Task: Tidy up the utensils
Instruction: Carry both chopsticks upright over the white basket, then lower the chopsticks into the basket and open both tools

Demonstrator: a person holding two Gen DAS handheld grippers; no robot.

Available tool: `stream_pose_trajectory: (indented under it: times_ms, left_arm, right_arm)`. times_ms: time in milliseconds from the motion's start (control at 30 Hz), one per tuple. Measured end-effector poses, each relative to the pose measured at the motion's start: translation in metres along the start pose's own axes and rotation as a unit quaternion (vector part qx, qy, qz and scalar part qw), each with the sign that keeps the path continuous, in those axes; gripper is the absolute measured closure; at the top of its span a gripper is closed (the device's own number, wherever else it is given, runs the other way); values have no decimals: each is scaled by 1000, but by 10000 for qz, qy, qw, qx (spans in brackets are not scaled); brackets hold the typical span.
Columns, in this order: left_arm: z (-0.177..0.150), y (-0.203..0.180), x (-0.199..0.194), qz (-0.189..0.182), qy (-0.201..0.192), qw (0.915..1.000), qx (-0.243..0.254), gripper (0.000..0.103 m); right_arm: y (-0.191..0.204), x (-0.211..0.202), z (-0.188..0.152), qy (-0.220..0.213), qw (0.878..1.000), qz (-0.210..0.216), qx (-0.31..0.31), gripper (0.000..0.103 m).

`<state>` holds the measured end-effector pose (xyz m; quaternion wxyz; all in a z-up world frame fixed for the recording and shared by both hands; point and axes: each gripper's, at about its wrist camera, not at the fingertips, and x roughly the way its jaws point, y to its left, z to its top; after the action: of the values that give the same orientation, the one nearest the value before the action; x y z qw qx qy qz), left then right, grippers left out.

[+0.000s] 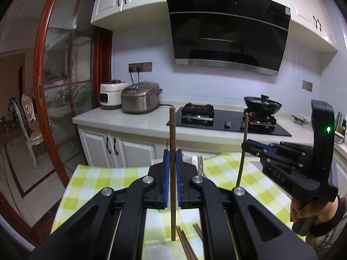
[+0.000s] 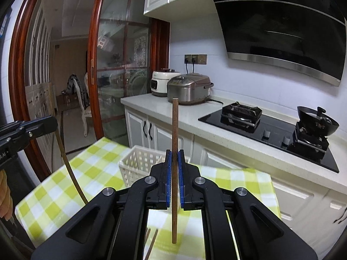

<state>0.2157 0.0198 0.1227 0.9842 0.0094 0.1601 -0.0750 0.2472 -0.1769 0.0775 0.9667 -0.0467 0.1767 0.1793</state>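
Left wrist view: my left gripper [image 1: 172, 158] is clamped on one chopstick [image 1: 172, 173], pinched between the blue pads [image 1: 166, 173]. The stick is brown wood, thin, straight, held upright; its blunt top end stands above the jaws and its lower end hangs just over the cloth. Under it, a few more loose chopsticks [image 1: 186, 244] lie on the green-and-white checked tablecloth [image 1: 91, 186] on the table. Right of centre, the white rim of the basket [image 1: 195, 162] peeks out behind my gripper. Further right, my right gripper [image 1: 246, 146] is clenched on a second chopstick [image 1: 243, 151], same brown wood, tilted slightly, clear of the cloth. My right hand [image 1: 312, 212] wraps the handle at the frame edge.

Right wrist view: the left gripper [image 2: 53, 123] enters at far left, its chopstick [image 2: 71, 173] hanging down over the cloth [image 2: 65, 190]; the fisheye bends it, so straightness can't be judged here. White slatted basket [image 2: 138, 164] sits on the cloth near its far edge, just ahead of my right gripper [image 2: 174, 162]. The chopstick [image 2: 174, 130] in it stands vertical, rough speckled brown surface, squared top. Two loose sticks [image 2: 151, 242] show at the bottom under the gripper body.
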Motion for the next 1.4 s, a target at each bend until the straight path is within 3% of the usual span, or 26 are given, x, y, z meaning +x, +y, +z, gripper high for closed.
stream_pose_trajectory:
  times_ms: [333, 533, 800, 1200, 1267, 1333, 1400]
  left_arm:
    - [84, -3, 26, 93, -438, 9989, 169, 97]
    - [105, 0, 58, 175, -513, 9985, 110, 97]
    - [86, 15, 112, 35, -119, 9997, -198, 97]
    - [28, 31, 171, -162, 706, 9967, -365, 97]
    - [22, 34, 174, -99, 783, 9962, -380, 97]
    - [19, 40, 174, -10, 812, 9957, -446, 92]
    - [19, 49, 171, 141, 781, 9953, -550, 79]
  right_arm:
    - [-10, 31, 55, -255, 9997, 41, 42, 97]
    - [-13, 52, 69, -305, 9994, 137, 89, 97]
    - [-6, 88, 64, -64, 9994, 329, 31, 97]
    - [10, 147, 19, 885, 9939, 658, -12, 97]
    - [10, 154, 15, 1012, 9926, 665, 36, 92]
    - [5, 156, 14, 1031, 9926, 624, 176, 79]
    - [-1, 154, 15, 971, 9932, 576, 298, 66]
